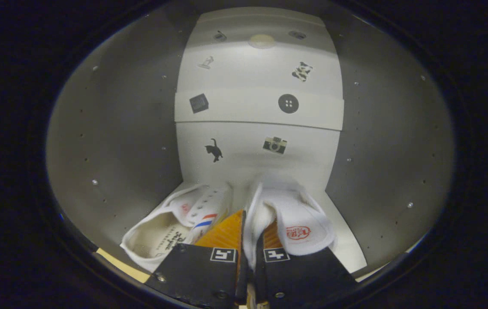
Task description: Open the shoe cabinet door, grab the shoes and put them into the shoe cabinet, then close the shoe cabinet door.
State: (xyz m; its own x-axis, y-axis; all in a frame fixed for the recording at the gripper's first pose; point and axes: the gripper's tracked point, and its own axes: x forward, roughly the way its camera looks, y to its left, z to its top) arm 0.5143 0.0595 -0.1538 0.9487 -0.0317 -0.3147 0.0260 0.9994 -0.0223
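Observation:
I am looking into the open shoe cabinet (119,141), with grey side walls and a white back wall carrying small stickers. Two white shoes lie on its floor. The left white shoe (175,223) rests tilted just left of my fingers, its opening facing me. The right white shoe (295,214) has its inner side wall clamped between my two fingers. My gripper (250,231) is shut on that wall, near the heel. A red logo shows on the right shoe's insole.
A white shelf (261,107) spans the cabinet's back at mid height. The cabinet's front lower edge (119,264) shows pale beside my left finger. Rows of small shelf-pin holes run down both side walls.

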